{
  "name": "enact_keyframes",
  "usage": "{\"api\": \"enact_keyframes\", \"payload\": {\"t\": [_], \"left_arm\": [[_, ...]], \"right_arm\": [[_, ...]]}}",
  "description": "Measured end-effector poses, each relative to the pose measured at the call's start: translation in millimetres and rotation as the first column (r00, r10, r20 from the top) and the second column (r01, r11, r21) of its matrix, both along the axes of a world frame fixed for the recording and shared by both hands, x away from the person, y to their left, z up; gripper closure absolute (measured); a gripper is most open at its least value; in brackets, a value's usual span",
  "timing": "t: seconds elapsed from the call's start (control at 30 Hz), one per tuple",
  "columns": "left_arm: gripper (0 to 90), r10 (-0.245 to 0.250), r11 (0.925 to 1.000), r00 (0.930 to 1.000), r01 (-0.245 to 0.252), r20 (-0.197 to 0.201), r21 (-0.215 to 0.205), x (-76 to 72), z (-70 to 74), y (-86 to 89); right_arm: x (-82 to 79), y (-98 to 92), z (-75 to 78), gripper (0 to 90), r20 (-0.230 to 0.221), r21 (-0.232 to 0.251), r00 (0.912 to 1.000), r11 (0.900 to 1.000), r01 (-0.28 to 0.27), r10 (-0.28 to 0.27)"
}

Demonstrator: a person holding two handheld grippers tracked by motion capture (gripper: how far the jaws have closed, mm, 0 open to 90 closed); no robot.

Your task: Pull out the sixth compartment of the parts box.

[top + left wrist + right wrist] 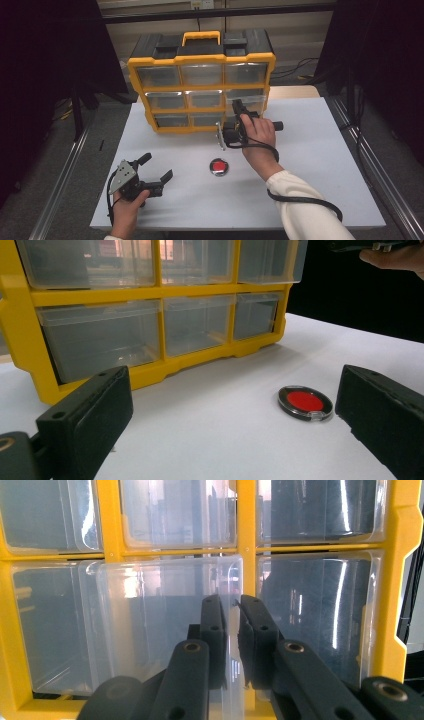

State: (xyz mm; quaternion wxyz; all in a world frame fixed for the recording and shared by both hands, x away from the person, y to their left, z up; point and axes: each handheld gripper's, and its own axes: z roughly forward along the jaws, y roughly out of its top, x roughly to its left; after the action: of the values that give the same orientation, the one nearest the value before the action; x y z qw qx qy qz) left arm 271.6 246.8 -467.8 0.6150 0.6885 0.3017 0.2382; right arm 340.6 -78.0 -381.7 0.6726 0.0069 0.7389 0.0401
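Nearest the person, the left tongs (159, 167) rested low over the counter (320, 165) with jaws spread wide and nothing between them, aimed toward the red disc (219, 167), which lay flat in a clear round case near the counter's middle, well apart from everything else. Farther out, the right tongs (239, 108) were nearly closed, pinching the thin clear front wall of a drawer (165, 625) in the yellow organiser (201, 90). That drawer sat in the right column, middle row as far as I could tell, and stood partly drawn out of its bay. Judged progress: grip made and the pull begun, drawer not yet fully open; the disc untouched, so any placing remained to do. The drawer's long axis ran front to back, its open face pointing toward the person, top upward. The other drawers appeared shut and empty.
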Motion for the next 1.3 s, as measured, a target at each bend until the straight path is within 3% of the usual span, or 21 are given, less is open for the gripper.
{"api": "enact_keyframes", "payload": {"t": [0.53, 0.57, 0.6, 0.7, 0.73, 0.8, 0.93, 0.97, 1.23, 1.3], "left_arm": [[2.0, 0.004, 1.0000, 1.0000, -0.004, -0.008, -0.002, -0.2, -0.5, -0.7], [2.0, 0.004, 1.0000, 1.0000, -0.004, -0.007, -0.003, -0.3, -0.5, -0.7], [2.0, 0.005, 1.0000, 1.0000, -0.005, -0.008, -0.003, -0.3, -0.4, -0.7], [2.0, 0.006, 1.0000, 0.9999, -0.006, -0.010, -0.005, -0.5, -0.7, -1.2], [2.0, 0.005, 1.0000, 1.0000, -0.005, -0.008, -0.003, -0.5, -0.5, -1.1], [2.1, 0.002, 1.0000, 1.0000, -0.002, -0.005, 0.003, -0.7, 0.0, -0.2], [2.0, 0.006, 1.0000, 0.9999, -0.006, -0.009, -0.007, -0.4, -0.3, 0.1], [2.0, 0.005, 1.0000, 0.9999, -0.005, -0.009, -0.006, -0.3, -0.4, 0.0], [2.1, 0.005, 0.9999, 1.0000, -0.005, -0.002, 0.010, 0.2, -0.4, 0.0], [2.1, 0.006, 0.9998, 0.9999, -0.007, -0.012, -0.021, -0.7, -0.8, -2.6]], "right_arm": [[-6.6, 1.8, 3.4, 81.2, -0.009, -0.022, 0.9999, 1.000, -0.009, 0.008], [-7.0, 1.9, 3.0, 81.6, -0.011, -0.020, 0.9999, 1.000, -0.011, 0.010], [-8.0, 1.9, 2.6, 90.0, -0.021, -0.005, 0.9994, 1.000, -0.027, 0.027], [-13.1, 6.9, 3.1, 89.8, -0.014, -0.013, 0.9981, 0.998, -0.060, 0.060], [-13.9, 8.9, 3.0, 88.4, -0.019, -0.024, 0.9985, 0.998, -0.052, 0.051], [-12.6, 10.8, 1.6, 84.7, -0.058, 0.001, 0.9975, 0.999, -0.040, 0.040], [-9.9, 7.7, 0.0, 72.2, -0.048, 0.009, 0.9988, 1.000, -0.009, 0.010], [-9.7, 6.1, 0.9, 72.1, -0.034, 0.003, 0.9994, 1.000, -0.003, 0.003], [0.1, 1.8, 5.7, 68.5, -0.050, -0.007, 0.9982, 0.999, 0.032, -0.032], [3.1, 0.6, 6.2, 68.1, -0.061, -0.006, 0.9970, 0.999, 0.047, -0.048]]}}
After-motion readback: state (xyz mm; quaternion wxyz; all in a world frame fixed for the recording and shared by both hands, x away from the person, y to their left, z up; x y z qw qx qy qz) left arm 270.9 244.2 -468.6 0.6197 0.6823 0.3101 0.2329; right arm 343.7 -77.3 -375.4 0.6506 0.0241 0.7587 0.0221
